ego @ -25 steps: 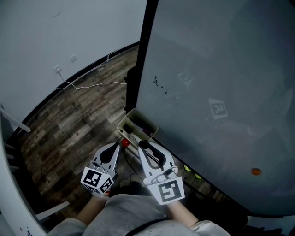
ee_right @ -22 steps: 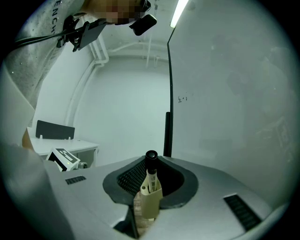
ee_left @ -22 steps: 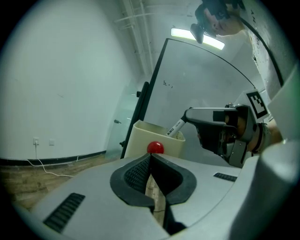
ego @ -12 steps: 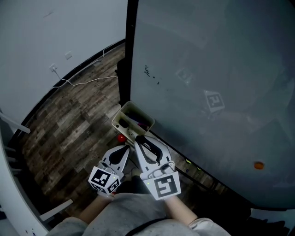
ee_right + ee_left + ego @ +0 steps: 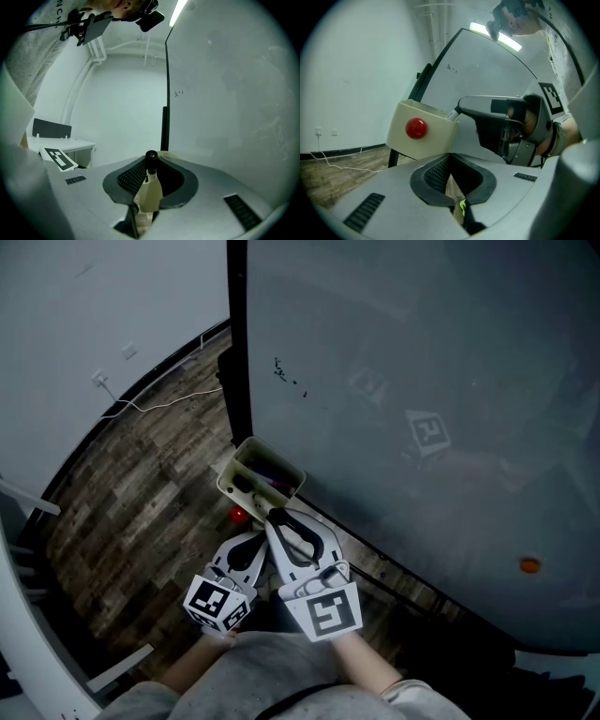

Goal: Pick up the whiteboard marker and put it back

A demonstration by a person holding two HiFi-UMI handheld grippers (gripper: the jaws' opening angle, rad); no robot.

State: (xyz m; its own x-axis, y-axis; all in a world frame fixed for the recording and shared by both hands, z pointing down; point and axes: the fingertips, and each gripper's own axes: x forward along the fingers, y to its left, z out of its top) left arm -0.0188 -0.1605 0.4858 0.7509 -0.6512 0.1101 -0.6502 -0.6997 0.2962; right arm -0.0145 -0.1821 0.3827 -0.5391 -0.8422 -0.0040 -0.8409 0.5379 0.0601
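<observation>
A cream holder box (image 5: 246,455) hangs at the whiteboard's (image 5: 422,381) lower left corner, with dark markers lying in it. My right gripper (image 5: 273,517) is at the box's near rim, shut on a whiteboard marker. In the right gripper view the marker's black cap (image 5: 151,158) stands between the jaws. The left gripper view shows the marker's white end (image 5: 453,113) over the box (image 5: 426,136), at the right gripper's (image 5: 461,104) tip. A red knob (image 5: 416,127) sits on the box's front. My left gripper (image 5: 251,540) is just below, shut and holding nothing.
The board's black frame post (image 5: 236,362) runs up beside the box. Small scribbles (image 5: 281,371) and an orange magnet (image 5: 530,565) mark the board. A white cable (image 5: 159,407) lies on the wood floor by the wall. White furniture (image 5: 70,143) stands to the left.
Both grippers have moved up towards the holder box. The right gripper's tip, with the marker, now reaches the box's near rim. The head view has shifted, so the board sits further left.
</observation>
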